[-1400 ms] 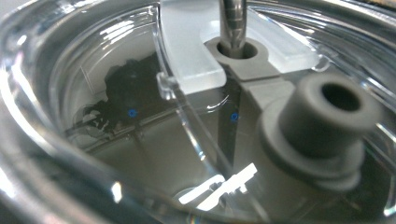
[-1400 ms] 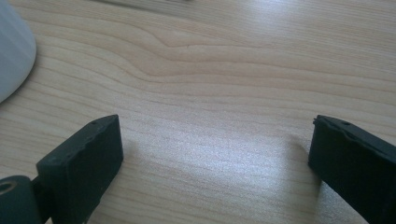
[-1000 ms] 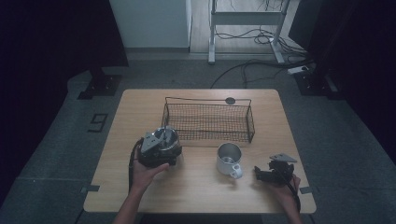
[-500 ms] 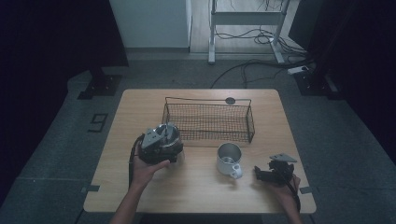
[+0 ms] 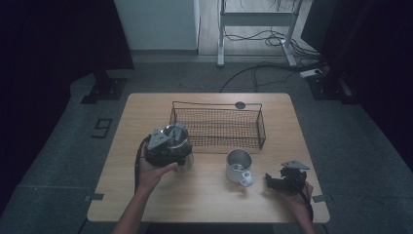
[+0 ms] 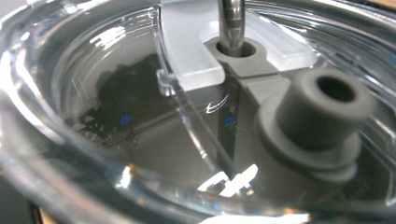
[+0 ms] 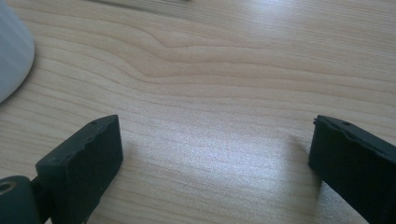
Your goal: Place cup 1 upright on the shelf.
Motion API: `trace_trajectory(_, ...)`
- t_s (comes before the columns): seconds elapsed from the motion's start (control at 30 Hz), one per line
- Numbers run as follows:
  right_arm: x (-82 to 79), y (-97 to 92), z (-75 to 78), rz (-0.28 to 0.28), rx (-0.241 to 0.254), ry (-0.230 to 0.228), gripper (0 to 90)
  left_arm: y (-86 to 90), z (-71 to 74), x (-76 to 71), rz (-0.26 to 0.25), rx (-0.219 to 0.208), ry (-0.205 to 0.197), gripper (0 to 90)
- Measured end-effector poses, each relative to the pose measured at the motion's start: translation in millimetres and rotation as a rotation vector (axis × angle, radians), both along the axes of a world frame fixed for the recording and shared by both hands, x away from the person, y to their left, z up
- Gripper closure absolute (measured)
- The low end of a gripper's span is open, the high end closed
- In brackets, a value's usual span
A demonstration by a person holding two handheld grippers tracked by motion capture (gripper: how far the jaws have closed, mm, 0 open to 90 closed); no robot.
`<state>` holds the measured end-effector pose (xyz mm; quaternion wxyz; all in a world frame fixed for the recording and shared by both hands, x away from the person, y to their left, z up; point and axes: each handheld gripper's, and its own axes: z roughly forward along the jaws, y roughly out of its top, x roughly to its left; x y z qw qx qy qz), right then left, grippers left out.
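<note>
Clear plastic, a round lidded container (image 6: 140,116) with a grey knob (image 6: 322,121), sits right before our left gripper (image 5: 168,146), by the black wire basket (image 5: 216,127); whether those fingers grip it we cannot tell. Our right gripper (image 7: 215,158) rests on the pale wooden counter (image 7: 224,70), fingers (image 7: 84,158) spread wide, grasping nothing. A steel mug with a white handle (image 5: 239,166) stands left of them.
</note>
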<state>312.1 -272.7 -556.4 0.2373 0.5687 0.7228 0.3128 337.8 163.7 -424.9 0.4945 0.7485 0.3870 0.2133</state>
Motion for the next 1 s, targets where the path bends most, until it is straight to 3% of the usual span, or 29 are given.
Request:
trace_trajectory(0.57, -0.1, 0.1, 0.0, -0.004, 0.0, -0.002, 3.0, -8.2, 9.0, 14.3, -0.019, -0.005, -0.002, 3.7)
trace_trajectory(0.73, -0.1, 0.0, 0.0, -0.004, 0.0, -0.001, 3.0, -8.0, 10.0, 19.6, -0.029, -0.032, 0.011, 3.7)
trace_trajectory(1.0, -0.1, 0.1, 0.1, -0.004, 0.001, 0.0, 3.0, -5.9, 12.9, 26.2, -0.011, -0.028, 0.002, 3.7)
